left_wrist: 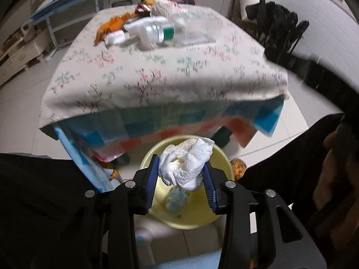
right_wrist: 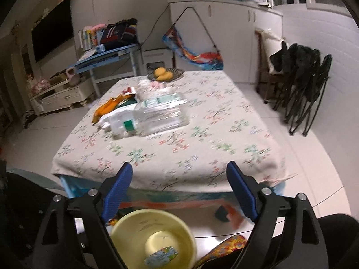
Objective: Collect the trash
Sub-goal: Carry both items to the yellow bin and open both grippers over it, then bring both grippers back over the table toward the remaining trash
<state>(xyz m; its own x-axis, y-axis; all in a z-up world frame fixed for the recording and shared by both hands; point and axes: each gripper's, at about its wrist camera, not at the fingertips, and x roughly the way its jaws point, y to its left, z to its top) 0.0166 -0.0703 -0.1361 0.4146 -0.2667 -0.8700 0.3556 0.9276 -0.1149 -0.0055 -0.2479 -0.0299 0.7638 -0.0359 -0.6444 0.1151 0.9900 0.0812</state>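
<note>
My left gripper [left_wrist: 182, 174] is shut on a crumpled white plastic bag [left_wrist: 186, 163] and holds it above a yellow bin [left_wrist: 190, 217] on the floor in front of the table. A small printed wrapper [left_wrist: 177, 199] lies inside the bin. My right gripper [right_wrist: 179, 192] is open and empty, held above the bin [right_wrist: 125, 226] near the table's front edge. On the floral tablecloth [right_wrist: 202, 139] lie a clear plastic bottle [right_wrist: 152, 116] with a green label, an orange wrapper [right_wrist: 107, 107] and white paper scraps [right_wrist: 105, 118].
A bowl of yellow fruit [right_wrist: 165, 74] stands at the table's far end. Folded black chairs [right_wrist: 303, 89] lean against the right wall. A blue desk [right_wrist: 105, 56] and low cabinet [right_wrist: 62, 96] stand at the left. A colourful slipper [right_wrist: 224, 246] lies next to the bin.
</note>
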